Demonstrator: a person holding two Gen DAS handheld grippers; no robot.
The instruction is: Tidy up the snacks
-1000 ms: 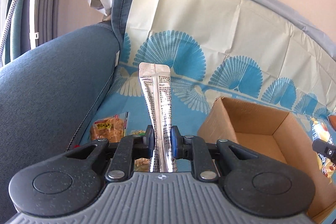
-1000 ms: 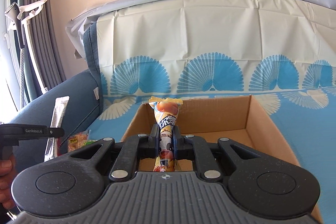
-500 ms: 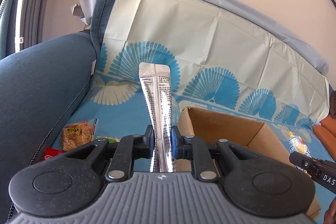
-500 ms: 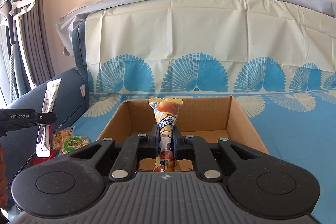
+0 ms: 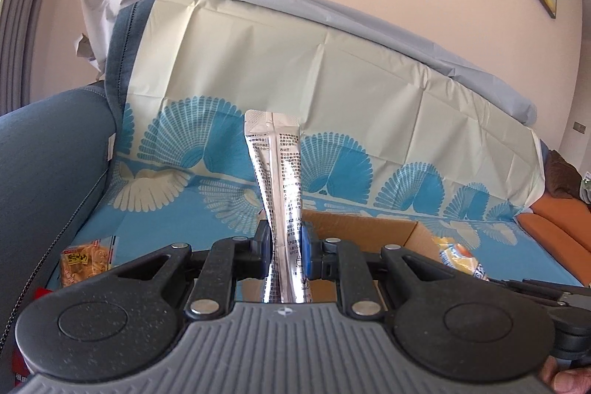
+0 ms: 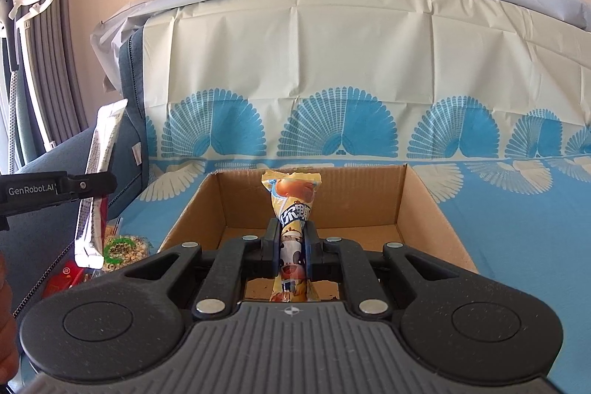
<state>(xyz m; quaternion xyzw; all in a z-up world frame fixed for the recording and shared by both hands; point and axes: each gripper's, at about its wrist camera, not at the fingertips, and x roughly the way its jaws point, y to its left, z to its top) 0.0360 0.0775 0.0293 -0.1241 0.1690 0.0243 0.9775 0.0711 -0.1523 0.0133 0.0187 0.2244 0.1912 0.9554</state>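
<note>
Two grippers are each clenching one snack packet over a sofa, beside an open cardboard box.

The left gripper (image 5: 283,246) is pinching a silver sachet (image 5: 275,165) near its lower end, holding it upright; the right gripper (image 6: 291,244) is squeezing an orange cartoon-printed packet (image 6: 291,198) at its narrow waist, just above the cardboard box (image 6: 424,205). Both packets are looking light, thin and crinkly, likely slippery foil or film; gripping mid-length or on a flat sealed end seems safest, since the soft contents may be crushing. The box is sitting on a blue fan-patterned cover (image 6: 517,228). More packets are lying loose at the left by the sofa arm (image 5: 44,165), partly hidden behind the tools. The box floor is mostly blocked from sight, so its contents are staying unclear.
</note>
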